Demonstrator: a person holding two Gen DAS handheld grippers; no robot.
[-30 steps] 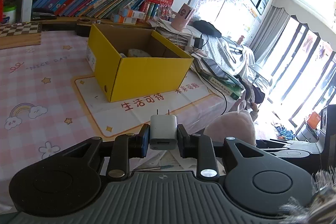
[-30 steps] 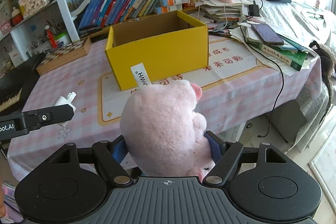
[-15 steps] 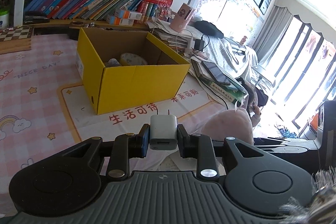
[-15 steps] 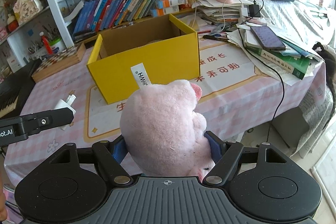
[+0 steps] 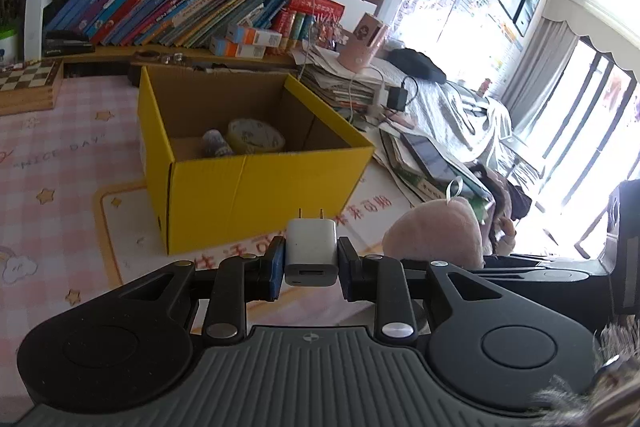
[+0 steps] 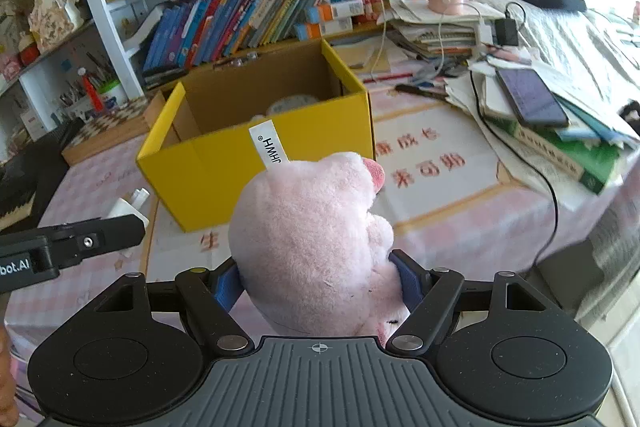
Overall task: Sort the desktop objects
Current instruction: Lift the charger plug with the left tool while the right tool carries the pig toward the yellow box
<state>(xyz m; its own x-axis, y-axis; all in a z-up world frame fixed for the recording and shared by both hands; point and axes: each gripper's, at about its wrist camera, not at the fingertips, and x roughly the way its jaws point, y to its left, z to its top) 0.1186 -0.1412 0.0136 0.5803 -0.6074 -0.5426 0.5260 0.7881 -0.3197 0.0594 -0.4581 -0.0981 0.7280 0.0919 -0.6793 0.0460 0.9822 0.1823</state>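
My left gripper (image 5: 311, 263) is shut on a white USB charger plug (image 5: 311, 251), prongs pointing forward, held in front of an open yellow cardboard box (image 5: 256, 183). Inside the box lie a tape roll (image 5: 256, 135) and a small patterned roll (image 5: 216, 143). My right gripper (image 6: 316, 283) is shut on a pink plush toy (image 6: 312, 239) with a white tag, held before the same box (image 6: 256, 163). The plush also shows in the left wrist view (image 5: 436, 231). The left gripper with the plug shows at the left of the right wrist view (image 6: 120, 223).
The box stands on a pink checked tablecloth (image 5: 60, 163). A chessboard case (image 5: 28, 87) lies at the far left. Book and paper stacks with a phone (image 6: 532, 95) and cables crowd the right. Bookshelves (image 5: 160, 11) stand behind.
Both grippers have moved closer to the yellow box and risen, so its inside shows more. Both still hold their objects.
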